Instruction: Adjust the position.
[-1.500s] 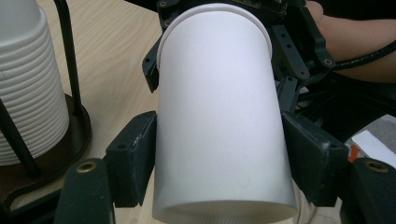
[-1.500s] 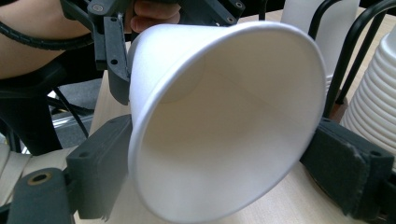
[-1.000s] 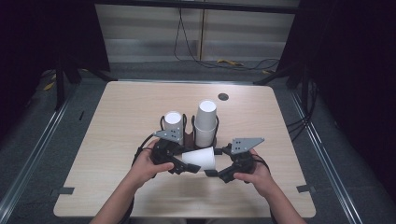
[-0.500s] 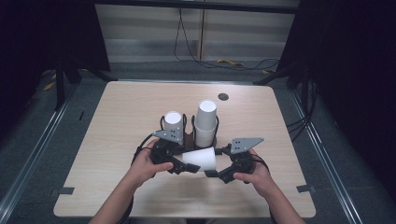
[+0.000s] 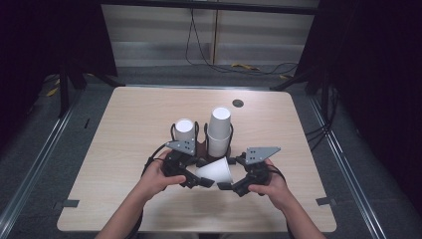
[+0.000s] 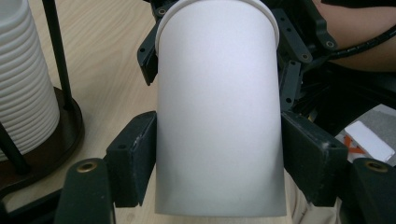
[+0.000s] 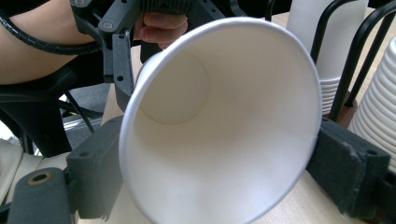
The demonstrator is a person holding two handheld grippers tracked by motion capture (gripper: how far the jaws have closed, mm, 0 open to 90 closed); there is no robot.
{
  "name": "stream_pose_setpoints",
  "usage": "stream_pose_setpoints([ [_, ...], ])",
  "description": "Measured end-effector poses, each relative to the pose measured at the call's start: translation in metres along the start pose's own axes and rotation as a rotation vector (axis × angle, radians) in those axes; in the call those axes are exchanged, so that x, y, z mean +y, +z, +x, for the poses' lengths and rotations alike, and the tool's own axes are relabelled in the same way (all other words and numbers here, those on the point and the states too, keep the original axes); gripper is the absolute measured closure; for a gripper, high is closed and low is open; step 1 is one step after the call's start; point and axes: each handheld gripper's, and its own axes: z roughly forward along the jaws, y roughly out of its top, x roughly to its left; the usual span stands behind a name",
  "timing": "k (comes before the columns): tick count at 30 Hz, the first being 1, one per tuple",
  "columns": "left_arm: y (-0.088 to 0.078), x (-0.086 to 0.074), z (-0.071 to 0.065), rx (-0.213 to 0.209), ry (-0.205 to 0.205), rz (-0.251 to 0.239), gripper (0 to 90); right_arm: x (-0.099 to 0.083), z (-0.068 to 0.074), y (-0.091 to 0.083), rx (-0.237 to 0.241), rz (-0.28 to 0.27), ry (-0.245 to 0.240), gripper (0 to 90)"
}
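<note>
Two claws, one cup: I hold a white paper cup lying on its side between my grippers, low over the table, just in front of the two cup racks.

High view: my left claw has the cup's narrow base end; my right claw sits at the wide rim end. Behind them stand the short stack and the tall stack in their black wire holders.

Left gripper view: my pads press on both sides of the cup near its closed end; these jaws have just been closing and now pinch it. The cup runs straight away from me, its rim toward the right claw beyond. A ribbed stack stands at the left on its dark base.

Right gripper view: I look into the cup's open mouth. My pads flank the rim; these jaws have just been opening, and whether they still touch the paper I cannot tell. The stacks stand at the right.

Step in hand: as I judge it, a handover, left claw taking the cup, right claw letting go.

Next move: draw the right claw back off the rim without dragging it, then let the left carry the cup alone, squeezing gently, since thin paper will buckle.
</note>
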Motion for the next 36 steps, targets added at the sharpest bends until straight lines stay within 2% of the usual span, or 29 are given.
stream_pose_setpoints([
  [10, -0.003, 0.0, 0.001, 0.013, 0.009, -0.003, 30.4, 0.0, 0.0, -0.003, 0.006, -0.011, 0.004, 19.8],
  [13, -0.003, 0.0, 0.001, 0.018, 0.009, 0.013, 28.8, 0.0, -0.001, -0.004, 0.024, -0.009, 0.0, 24.0],
  [23, -0.005, 0.0, 0.003, 0.027, -0.001, -0.002, 27.2, 0.0, -0.001, -0.006, 0.015, -0.013, -0.006, 24.5],
  [28, -0.009, -0.001, 0.006, 0.046, -0.027, -0.001, 20.8, -0.002, -0.004, -0.011, 0.001, -0.021, 0.006, 24.5],
  [32, -0.009, 0.0, 0.005, 0.064, -0.02, 0.007, 18.4, -0.002, -0.004, -0.011, -0.009, -0.006, 0.0, 24.5],
  [36, -0.01, 0.0, 0.005, 0.096, -0.011, 0.045, 16.0, -0.002, -0.004, -0.012, -0.022, 0.01, 0.001, 24.4],
])
